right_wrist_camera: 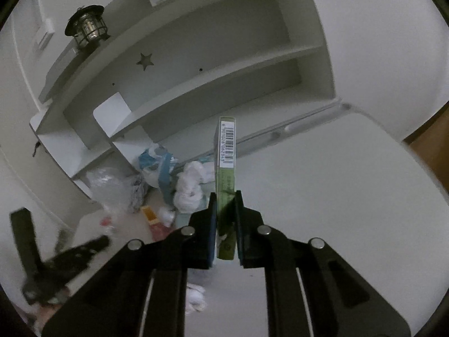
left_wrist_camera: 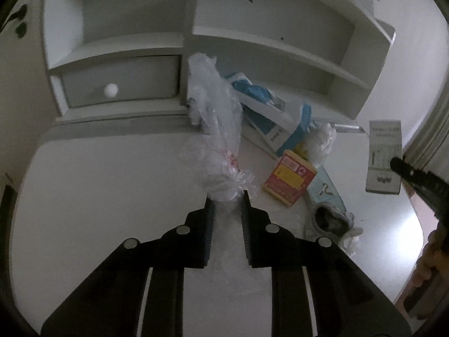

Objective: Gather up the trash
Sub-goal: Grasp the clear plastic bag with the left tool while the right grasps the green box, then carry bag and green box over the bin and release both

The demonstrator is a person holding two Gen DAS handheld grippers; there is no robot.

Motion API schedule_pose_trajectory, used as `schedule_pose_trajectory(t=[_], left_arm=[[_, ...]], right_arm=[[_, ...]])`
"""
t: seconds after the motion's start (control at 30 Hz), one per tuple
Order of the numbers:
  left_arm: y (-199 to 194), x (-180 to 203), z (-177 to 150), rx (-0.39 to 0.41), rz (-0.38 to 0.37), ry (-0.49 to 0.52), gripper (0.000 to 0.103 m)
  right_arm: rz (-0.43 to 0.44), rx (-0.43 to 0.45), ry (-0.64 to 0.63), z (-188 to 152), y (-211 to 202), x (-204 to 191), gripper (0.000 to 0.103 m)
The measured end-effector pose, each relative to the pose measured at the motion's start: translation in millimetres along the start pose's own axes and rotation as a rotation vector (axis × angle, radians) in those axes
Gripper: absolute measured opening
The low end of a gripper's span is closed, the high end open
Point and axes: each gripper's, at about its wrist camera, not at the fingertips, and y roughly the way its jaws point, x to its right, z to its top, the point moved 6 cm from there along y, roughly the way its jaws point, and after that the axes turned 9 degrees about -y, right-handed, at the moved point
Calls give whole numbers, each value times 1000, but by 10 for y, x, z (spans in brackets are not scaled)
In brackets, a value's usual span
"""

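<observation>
My left gripper (left_wrist_camera: 226,200) is shut on the end of a crumpled clear plastic bag (left_wrist_camera: 216,129), held above the white desk (left_wrist_camera: 98,196). My right gripper (right_wrist_camera: 226,196) is shut on a flat green box (right_wrist_camera: 226,151) with a barcode, held upright above the desk; the box also shows in the left wrist view (left_wrist_camera: 384,157). Trash lies by the shelf: a red and yellow carton (left_wrist_camera: 289,181), a blue and white bag (left_wrist_camera: 269,112), white crumpled tissue (right_wrist_camera: 190,188) and a pale blue tube-like pack (left_wrist_camera: 327,196).
A white shelf unit (left_wrist_camera: 280,45) with a knobbed drawer (left_wrist_camera: 120,81) stands at the desk's back. A black lantern (right_wrist_camera: 87,26) sits on top of the shelf. The left gripper shows blurred at the right wrist view's lower left (right_wrist_camera: 70,258).
</observation>
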Motion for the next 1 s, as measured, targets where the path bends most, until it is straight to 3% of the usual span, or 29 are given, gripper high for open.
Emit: schedule_pose_trajectory(t=[0.67, 0.87, 1.0], left_arm=[[-246, 134, -128, 22, 1, 17, 18], [-636, 168, -38, 118, -51, 1, 18], [-885, 59, 48, 177, -45, -25, 18]], right_arm=[[-21, -30, -45, -192, -253, 134, 12], [-18, -22, -57, -206, -308, 124, 12], [-31, -8, -63, -196, -358, 130, 12]])
